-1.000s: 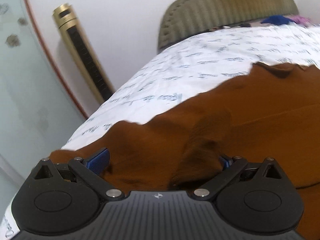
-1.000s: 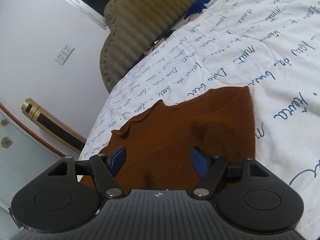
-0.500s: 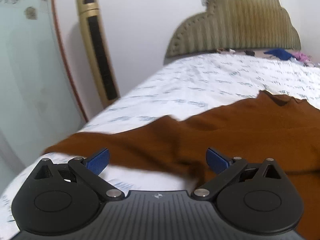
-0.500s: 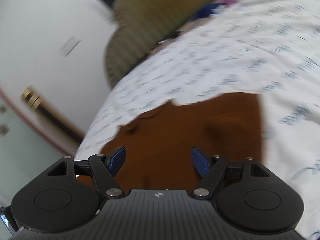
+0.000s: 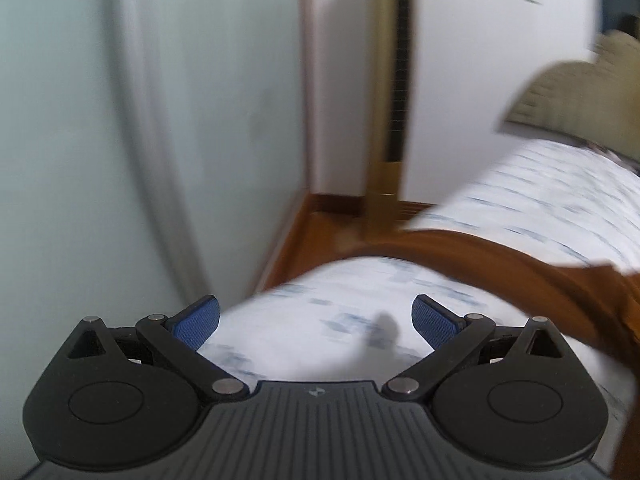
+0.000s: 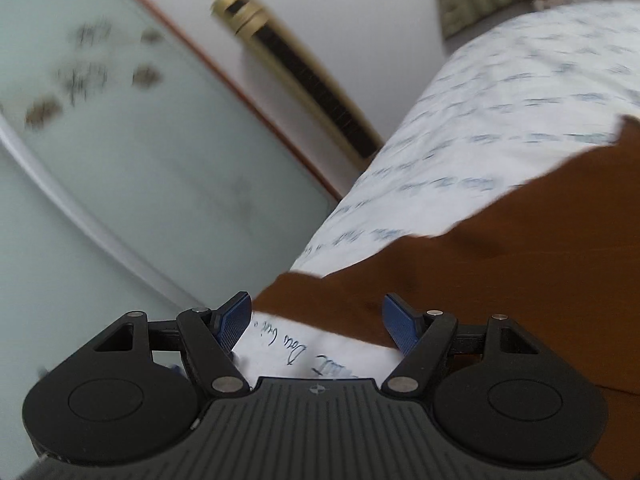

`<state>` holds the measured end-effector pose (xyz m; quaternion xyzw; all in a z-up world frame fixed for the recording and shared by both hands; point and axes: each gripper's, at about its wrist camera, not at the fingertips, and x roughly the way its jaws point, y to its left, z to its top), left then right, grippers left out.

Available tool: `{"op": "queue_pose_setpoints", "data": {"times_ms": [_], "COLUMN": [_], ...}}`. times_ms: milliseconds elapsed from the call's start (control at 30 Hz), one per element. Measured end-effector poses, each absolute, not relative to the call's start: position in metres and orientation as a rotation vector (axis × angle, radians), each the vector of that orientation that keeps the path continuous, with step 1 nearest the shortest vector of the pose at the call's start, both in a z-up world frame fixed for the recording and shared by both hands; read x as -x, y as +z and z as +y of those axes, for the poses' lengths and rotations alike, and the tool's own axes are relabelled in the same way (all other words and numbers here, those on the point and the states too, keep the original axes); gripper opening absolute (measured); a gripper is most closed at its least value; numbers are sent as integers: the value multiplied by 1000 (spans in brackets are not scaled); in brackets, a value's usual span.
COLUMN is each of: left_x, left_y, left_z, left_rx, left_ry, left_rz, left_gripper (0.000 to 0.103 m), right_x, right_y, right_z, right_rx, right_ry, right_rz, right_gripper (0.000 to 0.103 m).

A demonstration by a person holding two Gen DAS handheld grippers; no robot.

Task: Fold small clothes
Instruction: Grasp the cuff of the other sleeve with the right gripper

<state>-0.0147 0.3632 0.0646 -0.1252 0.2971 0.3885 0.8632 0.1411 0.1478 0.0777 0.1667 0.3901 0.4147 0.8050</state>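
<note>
Brown garment (image 6: 540,248) lies spread on the bed (image 6: 500,92), over a white sheet printed with script; in the left wrist view only a band of its edge (image 5: 500,256) shows, curving across the sheet toward the right. Left gripper (image 5: 316,320) hangs over bare sheet with its blue pads set wide apart and nothing between them — no contact with the cloth. Right gripper (image 6: 316,320) is likewise spread and empty, poised just over the garment's near corner, where brown cloth meets sheet between the pads. Both views are motion-blurred, so weave and seams cannot be read. Judging by how it drapes flat with a wavy edge, the fabric is light, soft and limp — it will sag and fold on itself when lifted, not hold a shape, and thin pads may slip off a single layer. Best hold looks to be the corners or hem of one edge, one gripper at each end, pinching deep enough to catch the full thickness. A tall gold tower unit (image 5: 392,80) stands by the wall beyond the bed.
</note>
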Motion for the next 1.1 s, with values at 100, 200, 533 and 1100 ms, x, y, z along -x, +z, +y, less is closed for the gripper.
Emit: {"op": "queue_pose_setpoints", "data": {"times_ms": [100, 200, 533, 1100], "left_x": [32, 40, 56, 64], "left_y": [59, 50, 47, 51], "left_z": [384, 388, 373, 348], "left_rx": [354, 384, 374, 354], "left_ry": [827, 808, 748, 729], "left_rz": [607, 611, 572, 583], "left_gripper": [103, 103, 103, 103], "right_x": [-153, -179, -226, -198], "right_y": [74, 68, 53, 54], "right_z": [192, 231, 328, 377], "right_rx": [-327, -328, -203, -69], "right_ry": [900, 930, 1062, 1184], "right_rz": [873, 948, 1143, 1236], "right_gripper": [72, 71, 66, 15]}}
